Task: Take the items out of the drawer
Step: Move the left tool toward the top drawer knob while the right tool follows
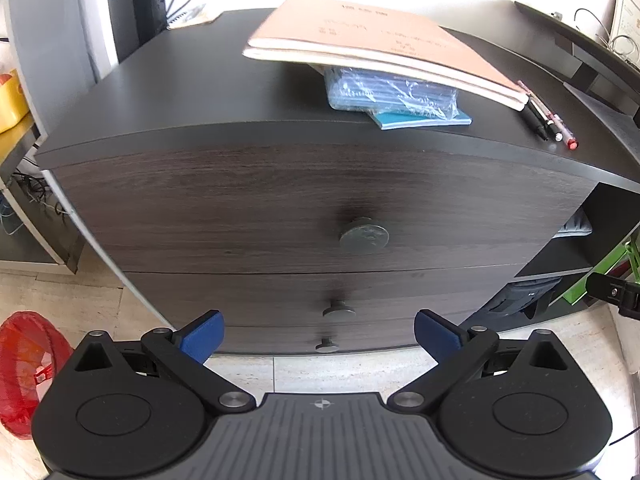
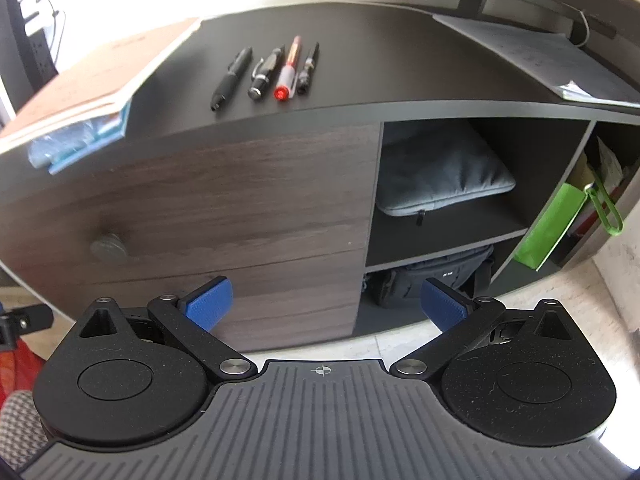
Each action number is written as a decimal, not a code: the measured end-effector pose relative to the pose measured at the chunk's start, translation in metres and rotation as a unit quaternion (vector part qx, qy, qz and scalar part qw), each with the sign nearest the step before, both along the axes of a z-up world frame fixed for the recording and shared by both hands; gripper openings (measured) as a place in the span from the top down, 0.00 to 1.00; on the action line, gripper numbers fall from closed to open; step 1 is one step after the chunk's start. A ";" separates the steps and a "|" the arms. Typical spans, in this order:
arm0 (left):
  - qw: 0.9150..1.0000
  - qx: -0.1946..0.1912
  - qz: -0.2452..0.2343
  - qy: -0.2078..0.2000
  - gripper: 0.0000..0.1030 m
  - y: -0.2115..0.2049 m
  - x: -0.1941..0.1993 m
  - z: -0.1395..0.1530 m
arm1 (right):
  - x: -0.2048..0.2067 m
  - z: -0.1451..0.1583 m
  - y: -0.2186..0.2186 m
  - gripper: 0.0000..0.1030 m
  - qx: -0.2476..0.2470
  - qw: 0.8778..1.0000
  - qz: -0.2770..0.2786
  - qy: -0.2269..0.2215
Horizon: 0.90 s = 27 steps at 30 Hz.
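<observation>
Faint print runs in several lines across the cover of the brown notebook (image 1: 360, 36) on the cabinet top, a heading near its far edge and shorter lines below, but glare and blur leave every character illegible. A framed sheet (image 1: 630, 20) at the right edge of the left view carries lines too small to read. A small pale mark sits on the dark bag (image 2: 444, 276) in the lower shelf, too blurred to make out. Each gripper body bears a crosshair sign at its centre, on the left gripper (image 1: 319, 338) and the right gripper (image 2: 326, 304). No word or number reads clearly.
</observation>
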State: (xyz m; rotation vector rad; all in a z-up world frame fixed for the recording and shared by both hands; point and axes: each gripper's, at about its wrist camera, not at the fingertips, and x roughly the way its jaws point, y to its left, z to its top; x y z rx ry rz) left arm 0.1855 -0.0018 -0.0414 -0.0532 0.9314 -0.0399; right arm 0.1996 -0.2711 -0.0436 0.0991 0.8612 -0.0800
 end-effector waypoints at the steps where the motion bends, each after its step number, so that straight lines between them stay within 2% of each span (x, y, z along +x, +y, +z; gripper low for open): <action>1: 1.000 -0.003 -0.001 0.000 0.03 -0.001 0.002 -0.001 | 0.003 -0.001 -0.002 0.00 -0.002 1.000 0.001 0.002; 5: 1.000 -0.012 -0.012 -0.014 0.04 -0.004 0.013 -0.004 | 0.019 -0.006 -0.010 0.00 0.003 1.000 0.008 0.008; 9: 0.999 -0.016 -0.030 -0.021 0.17 -0.009 0.026 -0.010 | 0.035 -0.012 -0.016 0.00 0.012 1.000 0.016 0.014; 16: 0.999 -0.031 -0.027 -0.026 0.18 -0.012 0.053 -0.020 | 0.060 -0.026 -0.016 0.01 0.000 0.999 0.038 0.024; 23: 1.000 -0.026 -0.016 -0.004 0.24 -0.011 0.083 -0.034 | 0.083 -0.036 -0.020 0.01 -0.007 0.998 0.044 0.035; 27: 1.000 -0.024 -0.013 0.009 0.33 -0.012 0.095 -0.041 | 0.093 -0.039 -0.026 0.03 -0.014 0.998 0.042 0.036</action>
